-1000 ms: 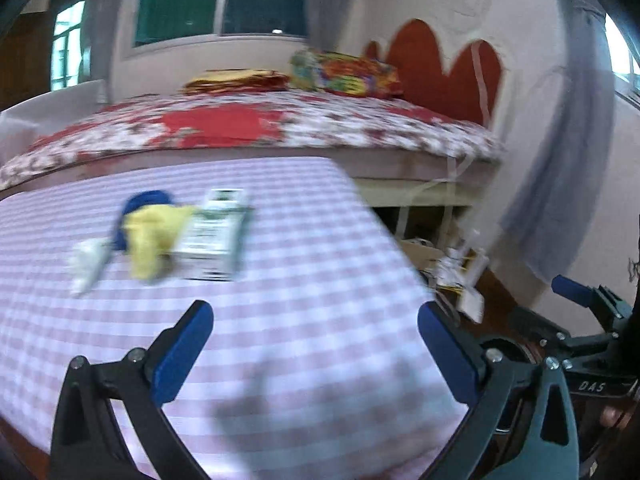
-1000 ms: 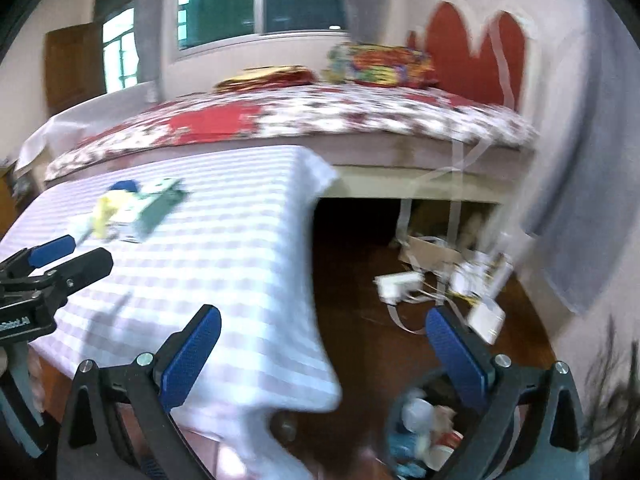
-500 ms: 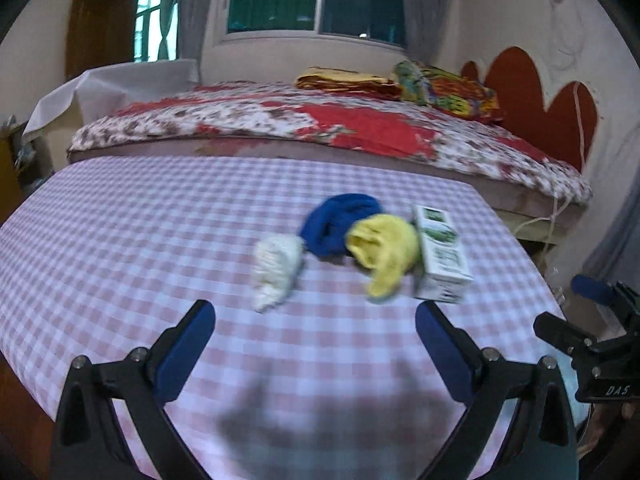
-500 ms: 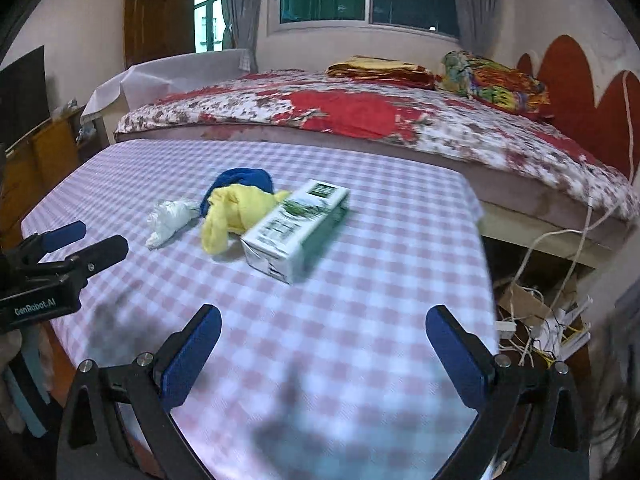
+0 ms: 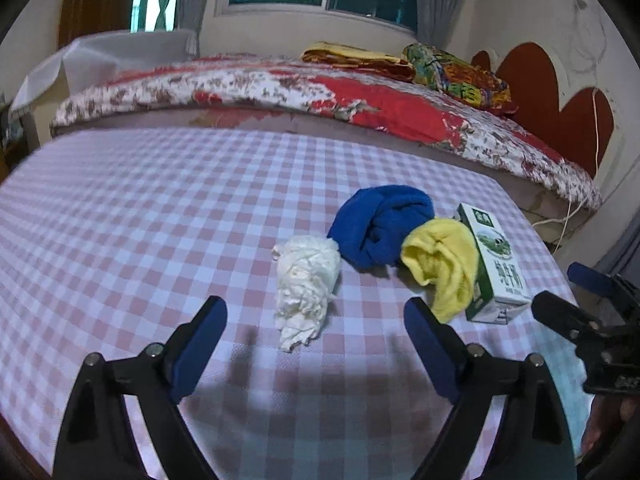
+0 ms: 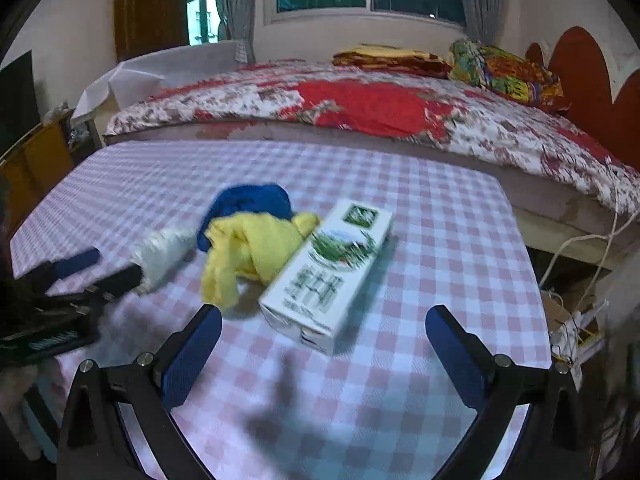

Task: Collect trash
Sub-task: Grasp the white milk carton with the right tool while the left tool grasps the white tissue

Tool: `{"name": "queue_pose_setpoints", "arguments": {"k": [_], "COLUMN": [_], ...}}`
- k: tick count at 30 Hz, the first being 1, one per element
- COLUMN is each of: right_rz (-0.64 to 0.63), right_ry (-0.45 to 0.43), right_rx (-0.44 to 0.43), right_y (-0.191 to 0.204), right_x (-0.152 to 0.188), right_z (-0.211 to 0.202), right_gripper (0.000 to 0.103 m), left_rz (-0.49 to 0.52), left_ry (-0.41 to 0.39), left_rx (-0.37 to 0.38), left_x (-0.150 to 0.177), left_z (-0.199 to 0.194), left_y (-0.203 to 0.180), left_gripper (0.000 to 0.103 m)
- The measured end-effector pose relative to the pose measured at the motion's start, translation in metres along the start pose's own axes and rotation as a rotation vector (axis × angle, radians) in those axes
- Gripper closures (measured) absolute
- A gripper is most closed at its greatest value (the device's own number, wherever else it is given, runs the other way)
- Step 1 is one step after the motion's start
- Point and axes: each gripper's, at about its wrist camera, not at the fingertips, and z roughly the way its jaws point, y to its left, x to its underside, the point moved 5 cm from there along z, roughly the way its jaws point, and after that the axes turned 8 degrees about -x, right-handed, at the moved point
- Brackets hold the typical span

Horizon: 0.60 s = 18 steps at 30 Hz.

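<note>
A crumpled white tissue (image 5: 304, 280) lies left of the milk carton (image 5: 494, 266); the carton, white and green, lies on its side, with a bunched blue cloth (image 5: 380, 228) and yellow cloth (image 5: 442, 264) touching between them

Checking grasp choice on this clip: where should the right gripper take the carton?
Across the carton's long sides near its near end, coming from above and in front. It lies flat, that end toward the right gripper; the yellow cloth crowds its far left side.
</note>
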Motion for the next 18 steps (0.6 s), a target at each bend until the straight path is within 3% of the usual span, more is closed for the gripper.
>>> {"name": "queue_pose_setpoints", "arguments": {"k": [2, 5, 14, 16, 18], "right_rz": [-0.02, -0.035, 0.011, 0.025, 0.034], "right_ry": [0.005, 0.022, 0.104, 0.118, 0.122], "right_rx": [-0.009, -0.031, 0.023, 0.024, 0.024], "right_y": [0.006, 0.012, -0.003, -0.009, -0.014], "right_x": [-0.004, -0.012, -0.007, -0.006, -0.005], "right_z": [0.005, 0.019, 0.05, 0.053, 0.053], "right_gripper": [0.001, 0.013, 0.016, 0.029, 0.03], "left_rz": [-0.004, -0.015, 0.012, 0.025, 0.031], "left_ry": [0.006, 0.012, 0.025, 0.034, 0.055], "left_rx": [-0.001, 0.005, -0.002, 0.001, 0.016], "left_x": [-0.001, -0.003, -0.012, -0.013, -0.012], "left_z": [0.006, 0.011, 0.025, 0.028, 0.034], "left_y": [0.002, 0.003, -0.004, -0.008, -0.013], "left_gripper": [0.015, 0.017, 0.02, 0.02, 0.02]}}
